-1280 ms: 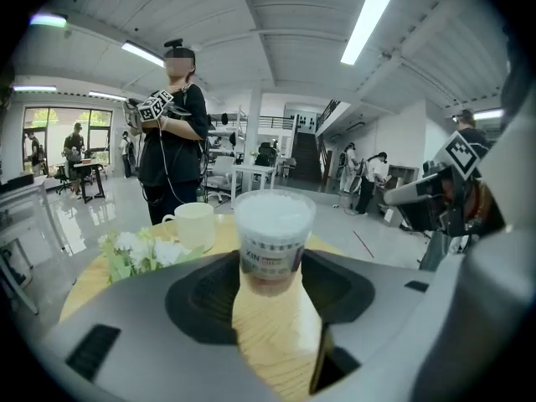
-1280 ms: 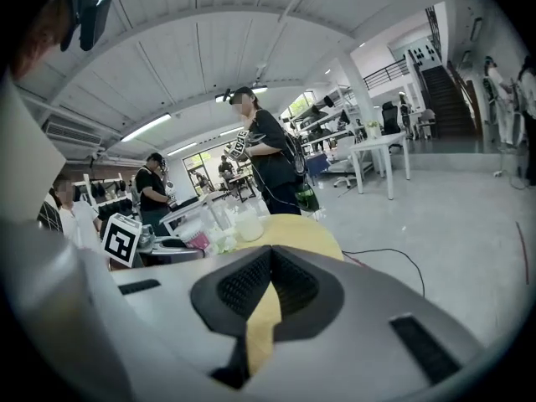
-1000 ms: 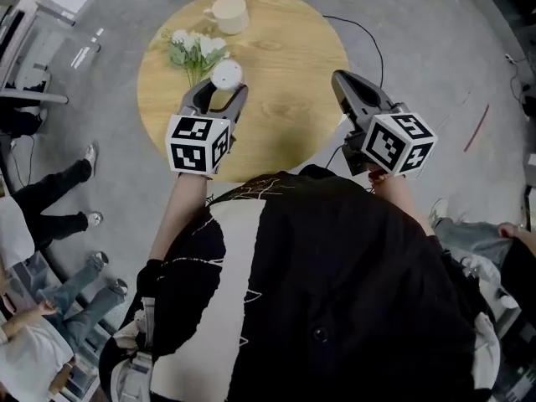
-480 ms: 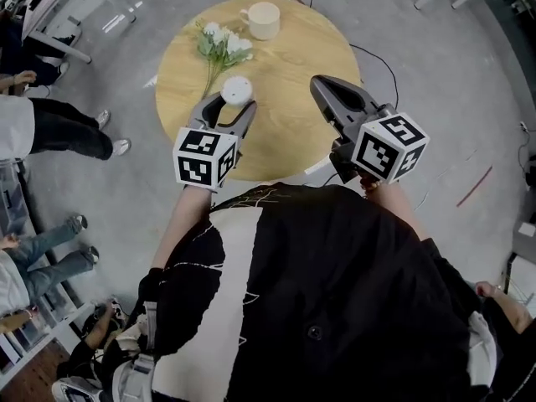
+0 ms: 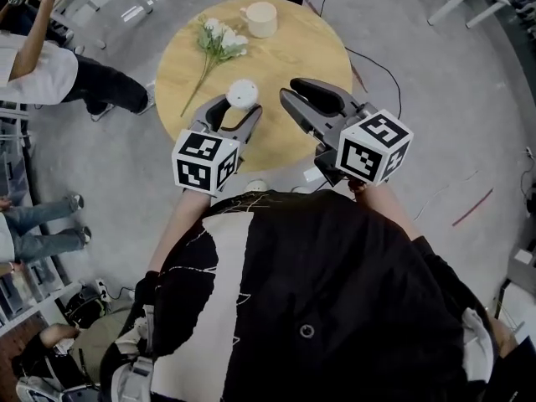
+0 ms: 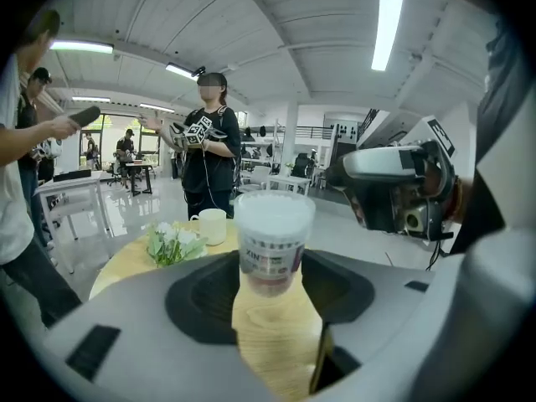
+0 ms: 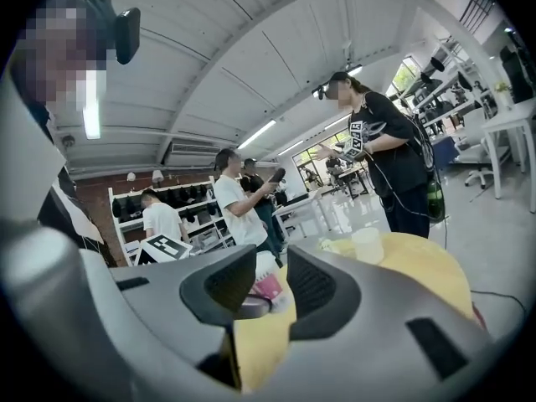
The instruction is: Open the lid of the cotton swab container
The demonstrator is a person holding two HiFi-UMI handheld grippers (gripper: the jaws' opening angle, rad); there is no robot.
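1. Nearest in the head view, the person's black-and-white top [image 5: 335, 291] fills the lower half. Both arms reach out over the near edge of the round wooden table [image 5: 293, 53].
2. The left gripper [image 5: 235, 107] points away from the person with its jaws spread wide. The container [image 5: 241, 93] stands upright on the table between their tips, with its lid on.
3. In the left gripper view the container [image 6: 273, 224] sits at the far end of the gap, and bare wood shows between the jaws nearer the camera. I cannot tell whether a pad touches it, and nothing shows it being squeezed.
4. The right gripper [image 5: 289, 89] is just right of the container, with its tips aimed at it, near but apart. Its jaws have just been opening and now stand partly apart, with nothing between the pads. In the right gripper view the container [image 7: 268, 285] shows beyond the gap.
5. Farther on, flowers [image 5: 219, 38] lie on the table, apart from the container.
6. A cup [image 5: 260, 19] stands at the table's far edge.
7. Bystanders [image 5: 50, 65] stand on the grey floor [image 5: 435, 74] around the table.
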